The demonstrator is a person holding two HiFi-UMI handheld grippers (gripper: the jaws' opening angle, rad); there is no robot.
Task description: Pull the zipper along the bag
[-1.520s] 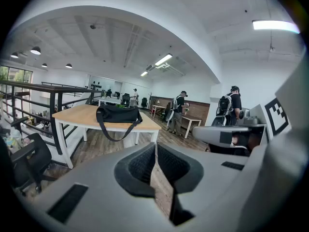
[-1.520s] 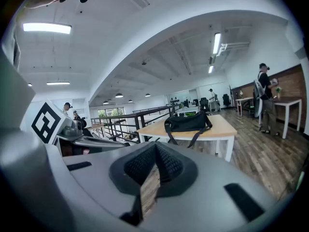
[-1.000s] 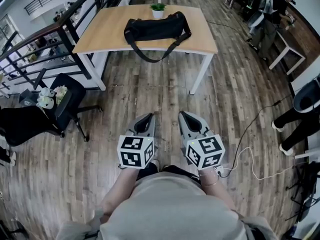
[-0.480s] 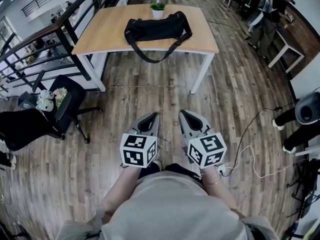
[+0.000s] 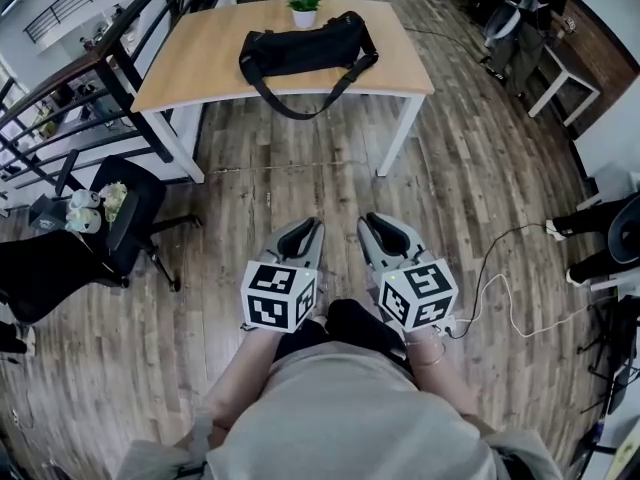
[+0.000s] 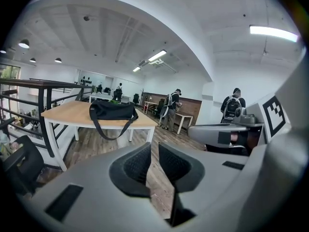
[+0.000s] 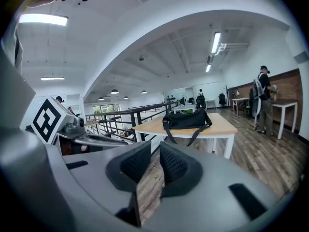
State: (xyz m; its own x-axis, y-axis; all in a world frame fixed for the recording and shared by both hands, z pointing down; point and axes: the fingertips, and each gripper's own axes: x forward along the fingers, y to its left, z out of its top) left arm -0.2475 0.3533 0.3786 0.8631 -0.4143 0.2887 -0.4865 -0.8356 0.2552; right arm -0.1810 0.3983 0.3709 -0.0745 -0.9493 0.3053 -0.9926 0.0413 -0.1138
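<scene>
The black duffel bag [image 5: 300, 48] lies on a light wooden table [image 5: 200, 63] far ahead, its strap hanging over the front edge. It also shows in the left gripper view, bag [image 6: 112, 111], and the right gripper view, bag [image 7: 186, 119]. Both grippers are held low near the person's waist, well short of the table. My left gripper [image 5: 306, 228] has its jaws opening, a narrow gap [image 6: 154, 151] with only floor behind. My right gripper [image 5: 378, 222] is opening too, nothing between its pads [image 7: 155, 151].
A small potted plant [image 5: 304, 10] stands behind the bag. A black office chair [image 5: 120, 208] and a dark railing [image 5: 110, 63] are at the left. People stand by desks at the back right [image 5: 520, 18]. A white cable [image 5: 500, 298] runs over the wooden floor.
The view has shifted a little, with the table and bag now higher and more to the left. A dark shoe shows between the grippers. The right jaws have parted slightly.
</scene>
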